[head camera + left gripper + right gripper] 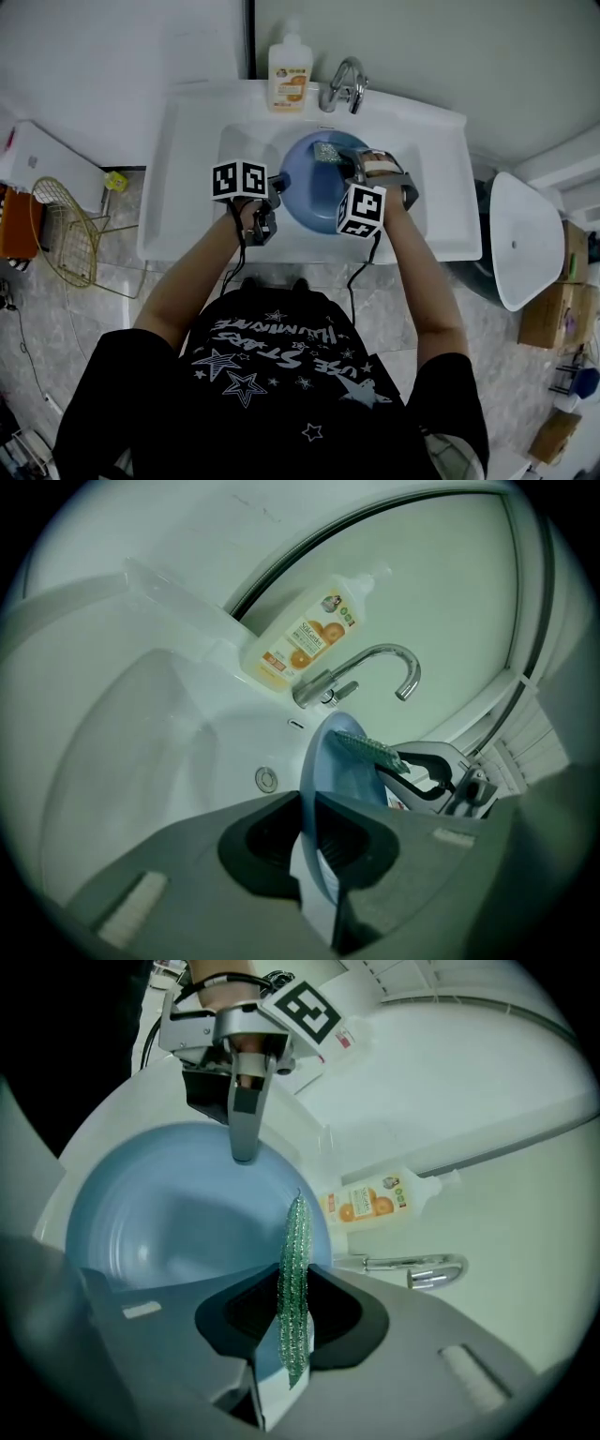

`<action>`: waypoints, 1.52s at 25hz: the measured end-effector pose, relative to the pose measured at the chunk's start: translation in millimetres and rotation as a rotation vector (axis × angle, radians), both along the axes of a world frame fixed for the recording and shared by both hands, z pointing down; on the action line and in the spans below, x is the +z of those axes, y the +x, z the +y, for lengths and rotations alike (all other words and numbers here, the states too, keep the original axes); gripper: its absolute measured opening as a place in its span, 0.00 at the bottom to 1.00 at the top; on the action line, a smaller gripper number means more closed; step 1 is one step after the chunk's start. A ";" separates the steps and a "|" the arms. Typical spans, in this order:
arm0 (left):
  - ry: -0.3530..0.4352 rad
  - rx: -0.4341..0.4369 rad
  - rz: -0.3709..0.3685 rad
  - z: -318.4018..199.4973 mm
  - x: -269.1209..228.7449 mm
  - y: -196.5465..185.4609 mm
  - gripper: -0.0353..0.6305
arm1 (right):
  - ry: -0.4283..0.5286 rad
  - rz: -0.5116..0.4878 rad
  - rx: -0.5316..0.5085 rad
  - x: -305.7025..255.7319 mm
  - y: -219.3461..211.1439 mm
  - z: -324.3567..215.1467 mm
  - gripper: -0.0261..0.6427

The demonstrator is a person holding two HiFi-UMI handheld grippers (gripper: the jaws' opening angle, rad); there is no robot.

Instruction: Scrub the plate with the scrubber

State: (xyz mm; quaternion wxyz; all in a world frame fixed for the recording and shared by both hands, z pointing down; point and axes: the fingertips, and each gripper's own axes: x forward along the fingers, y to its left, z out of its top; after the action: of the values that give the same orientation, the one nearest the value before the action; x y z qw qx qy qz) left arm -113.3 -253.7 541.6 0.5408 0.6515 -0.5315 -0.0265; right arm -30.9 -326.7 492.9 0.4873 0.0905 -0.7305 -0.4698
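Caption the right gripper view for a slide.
Right gripper holds a green scrubber by the blue plate, which the left gripper grips at its rim.

At rear edge of desk (187,178), upright soap bottle (290,80) with faucet (344,86) just beside; off left edge, wire basket (66,234) on floor (84,328).

The plate (169,1222) is smooth, glossy pale blue. The scrubber (296,1279) is a rough green mesh of glinting, tinsel-like threads. The left gripper (314,850) and the right gripper (286,1354) have matt grey plastic bodies. The sink (187,187) is shiny white, like glazed ceramic. The faucet (344,84) is polished chrome metal. The soap bottle (290,73) is translucent plastic with a glossy printed label. The basket (66,234) is thin gold-toned wire.
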 end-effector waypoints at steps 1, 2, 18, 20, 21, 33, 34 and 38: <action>0.001 -0.003 -0.004 1.4 -0.9 -0.6 0.10 | 0.003 0.003 0.000 1.4 -3.0 -1.0 0.21; 0.002 -0.008 -0.008 2.5 -1.5 -1.7 0.11 | 0.001 0.005 -0.001 3.2 -5.4 -1.1 0.21; -0.029 -0.064 -0.003 1.5 13.1 -21.3 0.11 | -0.298 0.113 -0.068 46.6 21.2 81.5 0.21; -0.027 -0.060 -0.006 -0.7 13.8 -21.7 0.11 | -0.339 0.133 -0.076 49.6 27.7 93.1 0.21; -0.027 -0.057 -0.008 -1.8 14.2 -21.7 0.11 | -0.356 0.142 -0.078 51.2 30.3 98.0 0.21; 0.002 0.015 -0.056 -10.6 8.8 -8.4 0.11 | -0.272 0.061 -0.138 23.0 30.5 108.0 0.21; 0.006 0.021 -0.059 -10.0 7.5 -6.4 0.11 | -0.229 0.052 -0.144 16.4 28.1 102.0 0.21; 0.013 0.046 -0.082 -7.3 6.0 0.7 0.11 | -0.109 0.047 -0.162 1.1 19.0 72.6 0.21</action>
State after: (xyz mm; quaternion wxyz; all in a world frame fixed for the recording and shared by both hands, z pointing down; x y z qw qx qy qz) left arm -112.5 -261.0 547.5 0.5146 0.6676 -0.5380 0.0093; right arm -12.0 -254.1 494.0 0.4689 -0.0067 -0.7484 -0.4691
